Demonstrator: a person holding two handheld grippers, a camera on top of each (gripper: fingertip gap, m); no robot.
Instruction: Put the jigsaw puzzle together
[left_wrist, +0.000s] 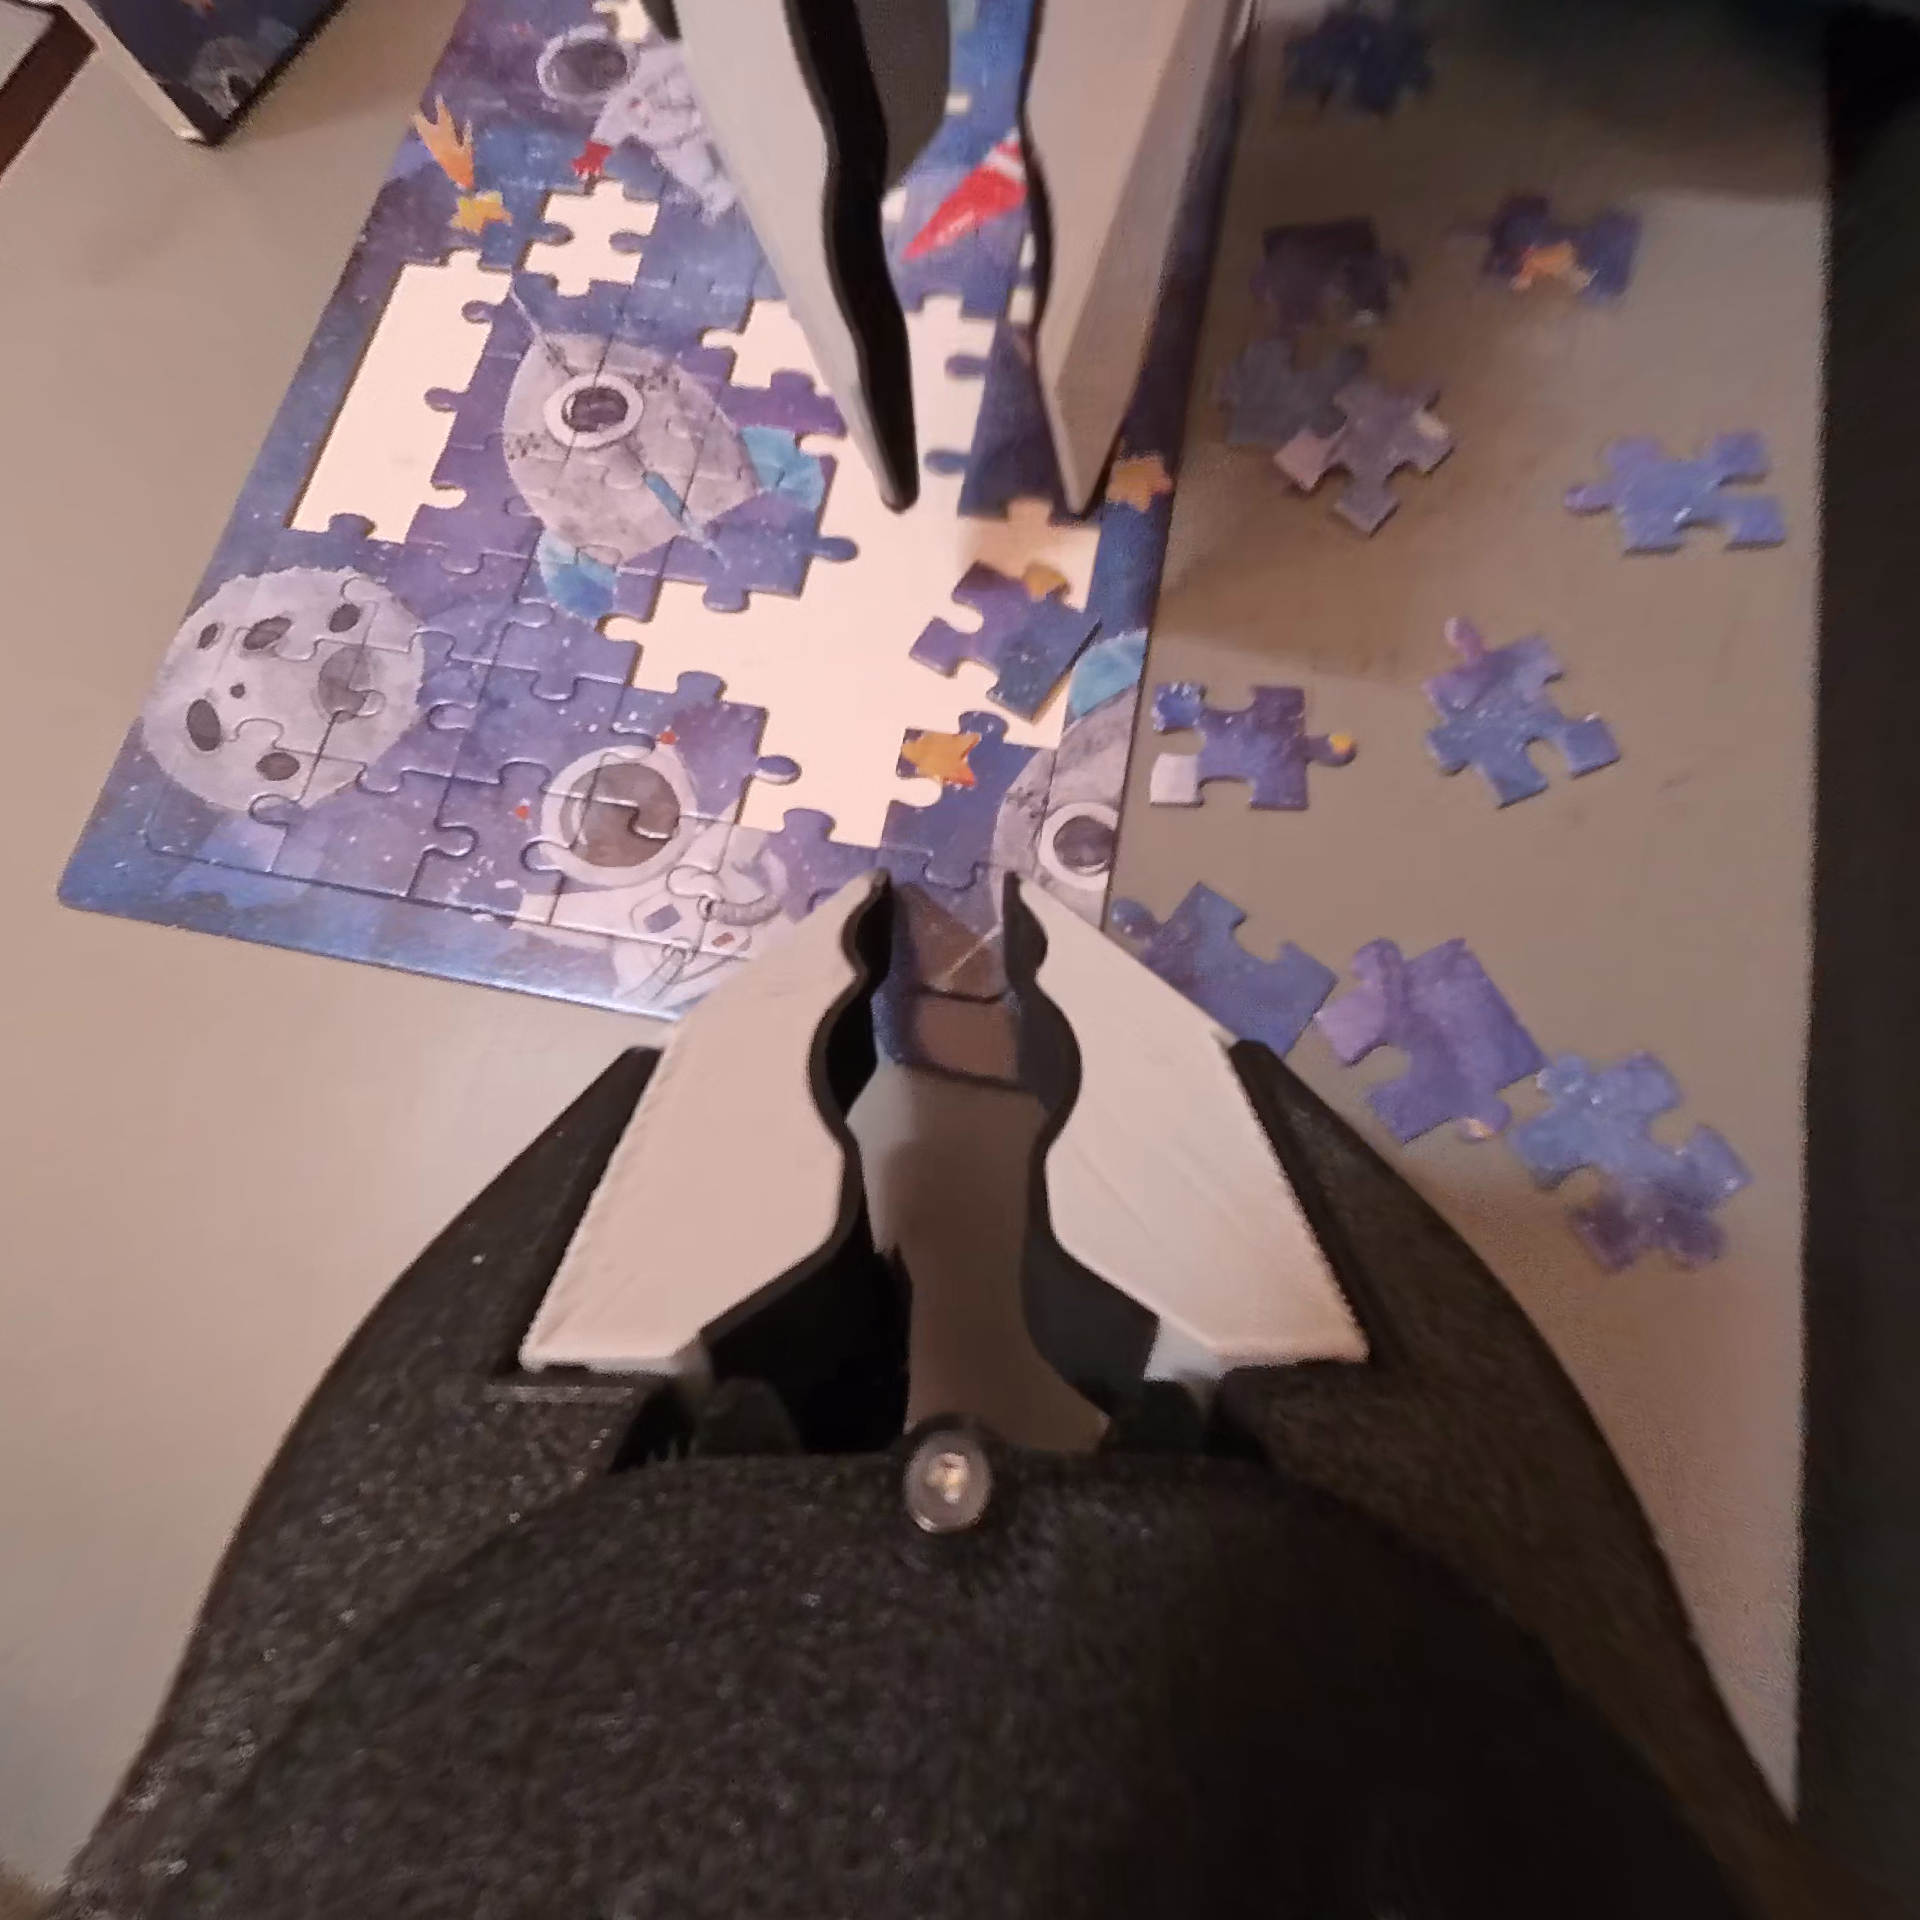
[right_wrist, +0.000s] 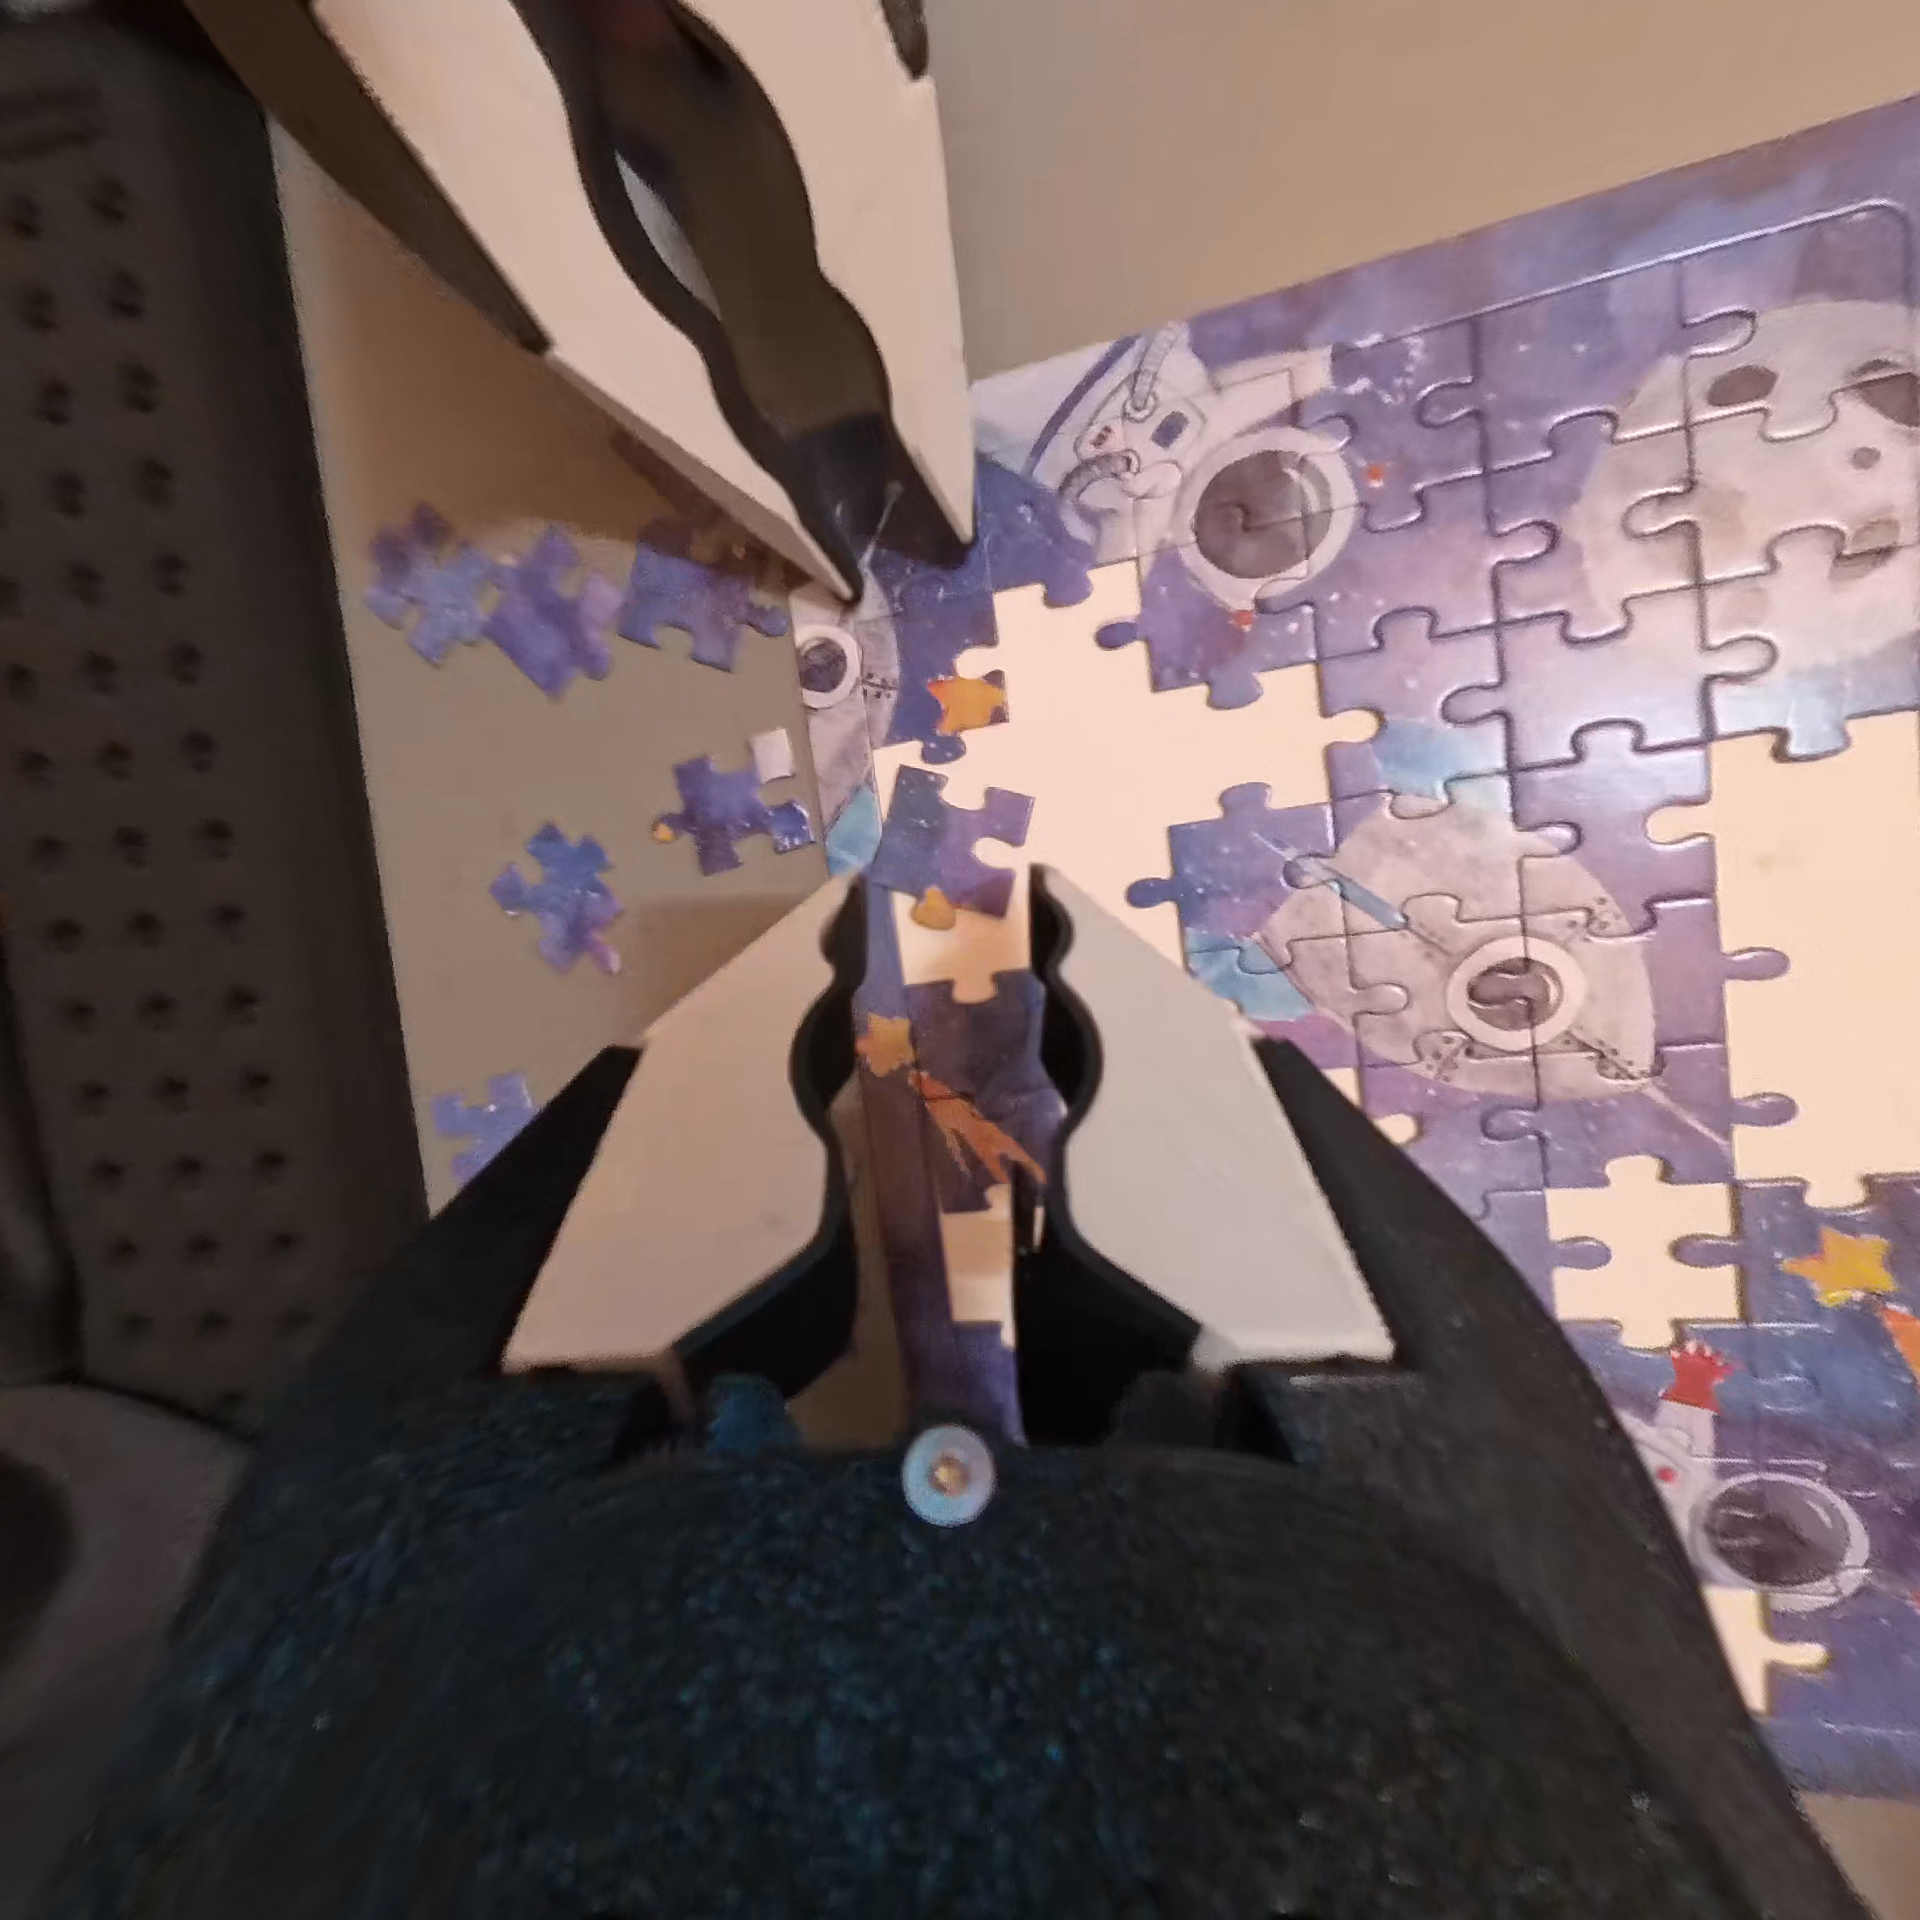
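Puzzle (left_wrist: 447, 665), a space scene with several cream gaps, lies flat on the bench (left_wrist: 260, 1091). One loose piece (left_wrist: 1013, 644) rests askew at the edge of the largest gap, partly over the border. The right gripper (left_wrist: 987, 499) hangs above that gap, its fingers (left_wrist: 800, 312) parted and holding nothing. The left gripper (left_wrist: 948, 883) sits over the puzzle's near edge, fingers slightly apart and empty. More loose pieces (left_wrist: 1517, 717) lie scattered on the bench beside the puzzle. A box corner (left_wrist: 197, 62) shows beyond.
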